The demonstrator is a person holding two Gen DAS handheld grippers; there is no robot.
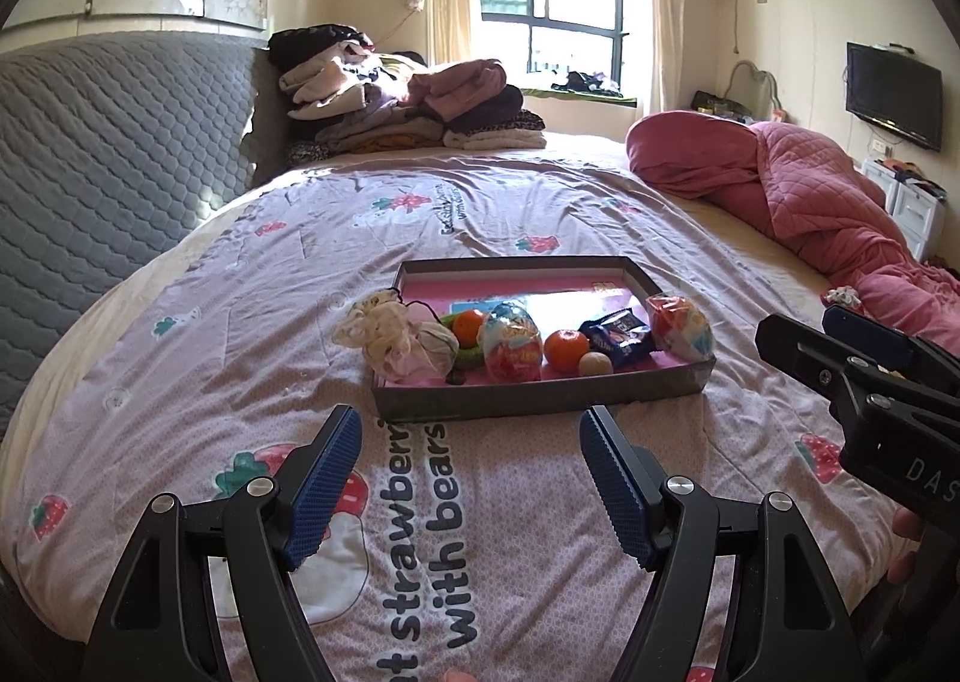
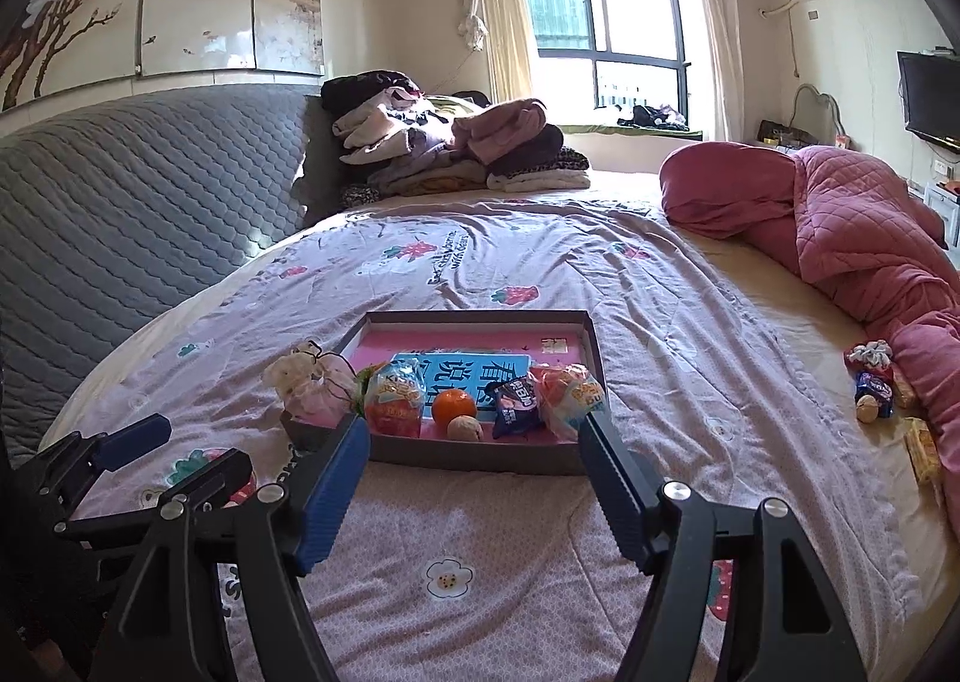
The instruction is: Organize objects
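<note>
Two grippers, both with jaws spread wide and nothing between them: your left gripper [image 1: 471, 478] hangs over the strawberry-print lilac bedspread [image 1: 240, 334] just short of the box, and your right gripper [image 2: 474, 478] frames the box's near edge between its blue-padded fingers [image 2: 333, 496].

You have one container, a shallow grey cardboard box lid with a pink floor [image 1: 540, 391], lying flat on the bedspread near the middle of the bed. Its near half is crowded. At the left end sits a cream-and-pink mesh drawstring pouch [image 1: 396, 340], spilling over the left wall. Beside it lies something green [image 1: 465, 355], mostly hidden, with a small orange mandarin [image 1: 468, 325] behind it. Next comes an egg-shaped toy in bright foil wrap [image 1: 510, 346], then a second mandarin [image 1: 567, 349], a pale brown walnut [image 1: 595, 364] touching it, and a dark blue snack packet [image 1: 621, 337]. A second foil-wrapped egg [image 1: 681, 325] leans on the right wall. The far half holds only a blue printed card [image 2: 462, 373] lying flat.

Outside the box, at the right edge of the bed beside the rumpled pink quilt [image 2: 858, 238], you have a loose cluster: another dark blue packet [image 2: 873, 385], a walnut [image 2: 867, 409], a small patterned bundle [image 2: 870, 352] and a yellow wrapped bar [image 2: 921, 445].
</note>
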